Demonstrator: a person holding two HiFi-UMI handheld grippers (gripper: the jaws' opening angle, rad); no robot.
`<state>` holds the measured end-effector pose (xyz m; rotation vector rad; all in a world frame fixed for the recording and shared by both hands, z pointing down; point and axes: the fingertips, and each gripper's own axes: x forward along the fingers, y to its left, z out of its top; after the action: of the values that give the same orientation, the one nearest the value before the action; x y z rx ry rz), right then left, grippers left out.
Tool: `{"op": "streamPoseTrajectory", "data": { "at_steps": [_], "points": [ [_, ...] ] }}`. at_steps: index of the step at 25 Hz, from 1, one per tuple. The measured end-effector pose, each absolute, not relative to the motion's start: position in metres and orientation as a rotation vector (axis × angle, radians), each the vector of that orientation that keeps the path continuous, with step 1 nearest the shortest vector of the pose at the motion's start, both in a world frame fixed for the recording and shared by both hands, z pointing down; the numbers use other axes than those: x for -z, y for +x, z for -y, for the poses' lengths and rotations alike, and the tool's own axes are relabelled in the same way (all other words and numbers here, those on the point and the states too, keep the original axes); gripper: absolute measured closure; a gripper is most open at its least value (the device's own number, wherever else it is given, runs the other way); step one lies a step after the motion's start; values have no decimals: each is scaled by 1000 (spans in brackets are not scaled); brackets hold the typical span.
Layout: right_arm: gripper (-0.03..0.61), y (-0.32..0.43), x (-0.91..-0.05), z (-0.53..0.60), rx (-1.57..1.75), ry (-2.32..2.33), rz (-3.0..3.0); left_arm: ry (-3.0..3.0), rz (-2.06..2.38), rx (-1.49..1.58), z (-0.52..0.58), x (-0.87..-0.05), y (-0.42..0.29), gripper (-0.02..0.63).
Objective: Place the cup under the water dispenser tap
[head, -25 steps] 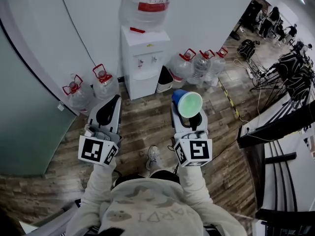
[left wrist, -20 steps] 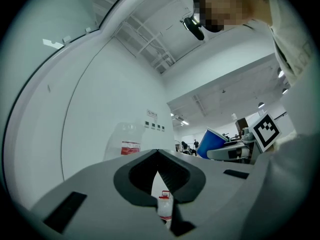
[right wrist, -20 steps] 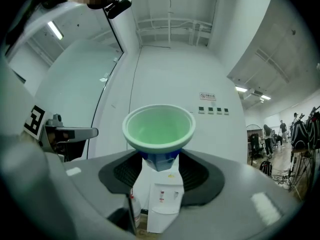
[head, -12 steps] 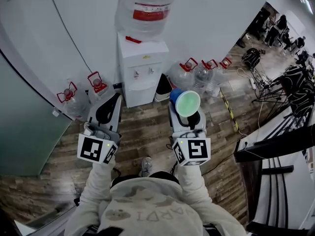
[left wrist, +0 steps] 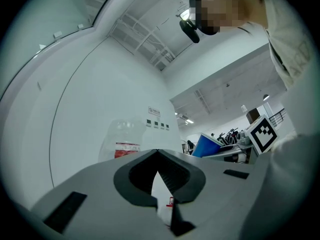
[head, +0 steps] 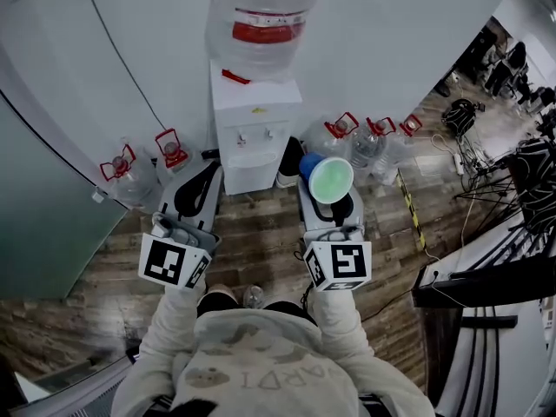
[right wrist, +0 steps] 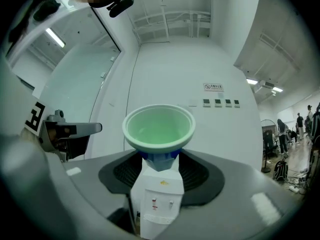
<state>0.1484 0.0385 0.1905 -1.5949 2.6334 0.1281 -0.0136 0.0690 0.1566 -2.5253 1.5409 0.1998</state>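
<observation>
A white water dispenser point(head: 254, 137) stands against the wall with a big clear bottle point(head: 259, 20) on top; its two taps sit in the recess on its front. My right gripper point(head: 327, 196) is shut on a blue cup point(head: 329, 179) with a pale green inside, held upright a short way in front of the dispenser and to its right. In the right gripper view the cup point(right wrist: 159, 127) sits just above the dispenser point(right wrist: 157, 204). My left gripper point(head: 198, 189) hovers level to the left, shut and empty; in its own view the dispenser point(left wrist: 161, 194) shows through the narrow slit.
Spare water jugs with red handles stand on the wood floor left point(head: 122, 170) and right point(head: 372, 142) of the dispenser. A dark bin point(head: 290, 159) leans by its right side. A glass partition point(head: 43, 207) runs at left; tripods, cables and a black railing point(head: 486, 276) are at right.
Both grippers and the person have moved forward toward the dispenser, which now looks nearer and more centred. The cup stays in the right gripper; the left stays shut.
</observation>
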Motion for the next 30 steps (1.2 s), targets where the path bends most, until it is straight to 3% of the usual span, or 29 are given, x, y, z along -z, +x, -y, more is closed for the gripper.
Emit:
{"op": "streamPoseTrajectory", "data": {
  "at_steps": [30],
  "points": [
    [342,101,-225,141,-27,-1745,-2587,-2661,-1358,-149,131,-179,-45,607]
  ]
}}
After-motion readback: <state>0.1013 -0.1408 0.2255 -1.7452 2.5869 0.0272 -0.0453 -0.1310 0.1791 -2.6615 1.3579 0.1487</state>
